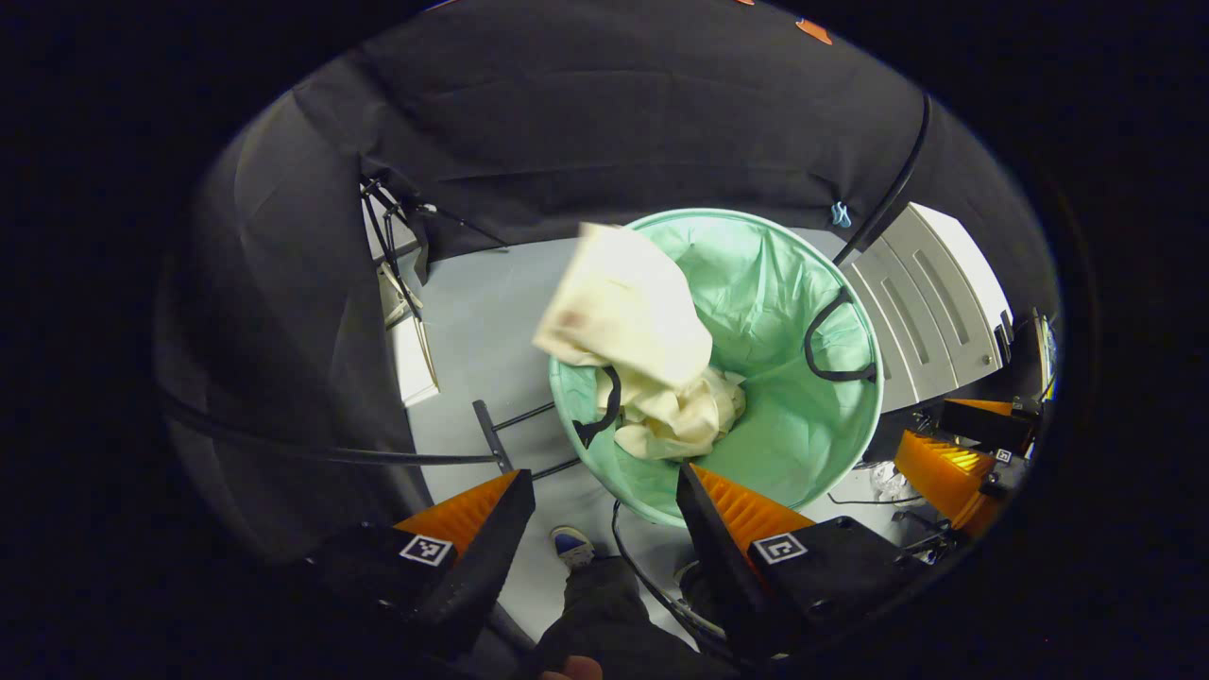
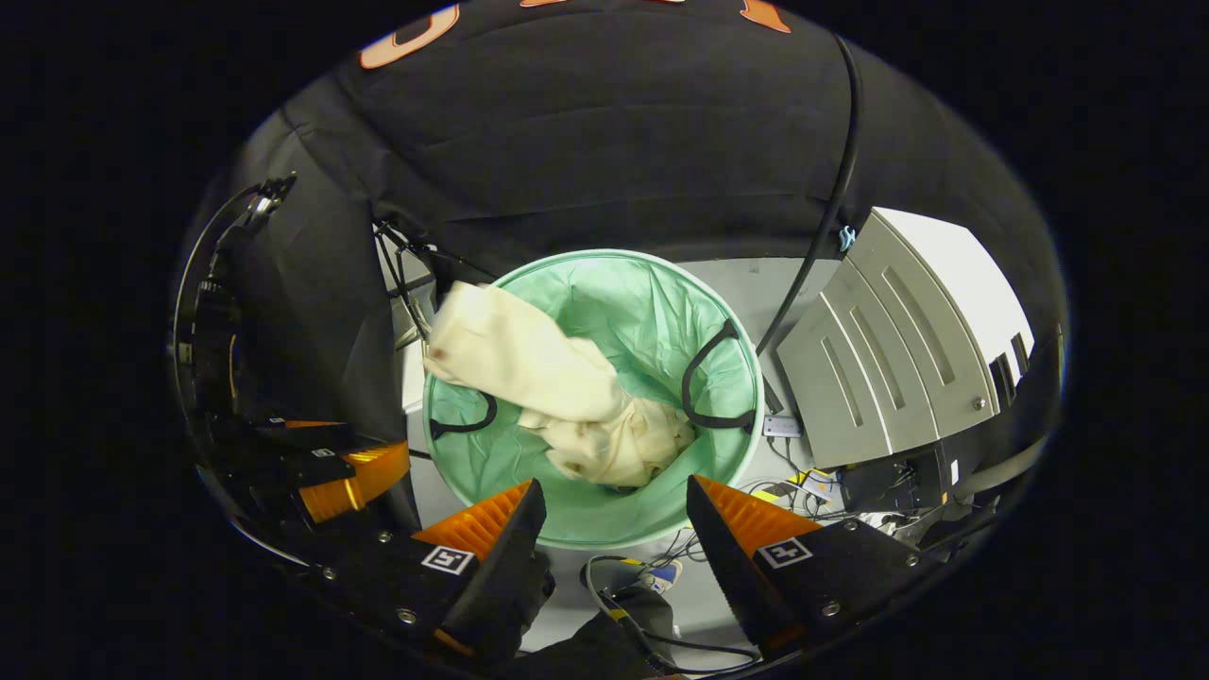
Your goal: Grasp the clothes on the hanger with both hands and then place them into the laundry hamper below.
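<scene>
Cream clothes (image 1: 652, 368) lying in green laundry hamper (image 1: 803, 444), part draped over rim; both hand-held grippers (image 1: 604, 519) (image 2: 614, 529) released, empty; task nearly complete.

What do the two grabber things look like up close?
Each gripper, left and right, has two wedge-shaped fingers with ribbed inner faces. Behind them sit dark blocks carrying small square black-and-white tags. The person below wears dark trousers.
</scene>
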Demonstrator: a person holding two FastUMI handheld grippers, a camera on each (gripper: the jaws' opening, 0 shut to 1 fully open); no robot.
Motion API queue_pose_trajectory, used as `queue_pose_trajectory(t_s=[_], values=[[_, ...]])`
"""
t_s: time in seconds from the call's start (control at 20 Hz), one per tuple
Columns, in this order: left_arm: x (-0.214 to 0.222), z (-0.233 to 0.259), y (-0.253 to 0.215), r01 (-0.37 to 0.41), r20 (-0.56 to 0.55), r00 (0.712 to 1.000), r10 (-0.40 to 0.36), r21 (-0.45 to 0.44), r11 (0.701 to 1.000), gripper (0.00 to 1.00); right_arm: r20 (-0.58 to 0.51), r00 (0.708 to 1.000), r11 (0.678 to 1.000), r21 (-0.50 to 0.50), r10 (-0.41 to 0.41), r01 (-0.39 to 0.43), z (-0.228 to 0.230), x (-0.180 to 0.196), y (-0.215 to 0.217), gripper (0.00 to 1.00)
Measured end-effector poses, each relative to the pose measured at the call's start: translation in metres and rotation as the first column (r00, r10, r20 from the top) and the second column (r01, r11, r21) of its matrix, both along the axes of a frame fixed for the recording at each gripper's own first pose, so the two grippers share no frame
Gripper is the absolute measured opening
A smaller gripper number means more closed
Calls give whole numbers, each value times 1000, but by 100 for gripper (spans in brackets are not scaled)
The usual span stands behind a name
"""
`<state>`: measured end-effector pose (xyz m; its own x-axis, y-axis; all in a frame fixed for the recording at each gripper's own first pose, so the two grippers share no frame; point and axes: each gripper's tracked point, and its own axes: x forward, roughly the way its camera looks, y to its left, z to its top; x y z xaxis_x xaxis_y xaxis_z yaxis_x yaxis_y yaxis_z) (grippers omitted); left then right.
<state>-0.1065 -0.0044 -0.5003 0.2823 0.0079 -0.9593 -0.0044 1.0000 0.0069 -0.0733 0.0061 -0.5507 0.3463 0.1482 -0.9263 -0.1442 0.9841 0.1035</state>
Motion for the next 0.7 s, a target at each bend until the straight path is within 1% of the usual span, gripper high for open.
queue_pose_trajectory(t_s=[0.1,0.2,0.35,0.45,0.5,0.55,0.65,0.7], values=[[6,17,0,-9,51,999,10,-16,1000,100,24,1000,1000,2,-8,8,11,0,-3,94],[15,36,-3,-31,102,994,36,-45,998,100,57,998,1000,11,-21,21,29,3,-3,94],[30,73,-6,-50,189,980,63,-74,996,99,123,991,998,40,-51,46,68,9,-3,93],[38,107,-11,-59,245,966,82,-103,993,98,183,980,997,53,-73,64,102,15,-5,94],[44,126,-10,-61,284,955,91,-113,992,100,218,972,996,58,-84,73,119,17,-6,94],[48,146,-8,-62,329,939,99,-120,991,98,252,963,994,67,-99,84,139,21,-6,94],[62,196,-10,-53,435,895,103,-125,991,98,323,938,991,92,-123,98,182,27,-3,94],[65,218,-10,-35,477,874,94,-131,991,98,369,919,989,104,-138,106,206,32,-5,94]])
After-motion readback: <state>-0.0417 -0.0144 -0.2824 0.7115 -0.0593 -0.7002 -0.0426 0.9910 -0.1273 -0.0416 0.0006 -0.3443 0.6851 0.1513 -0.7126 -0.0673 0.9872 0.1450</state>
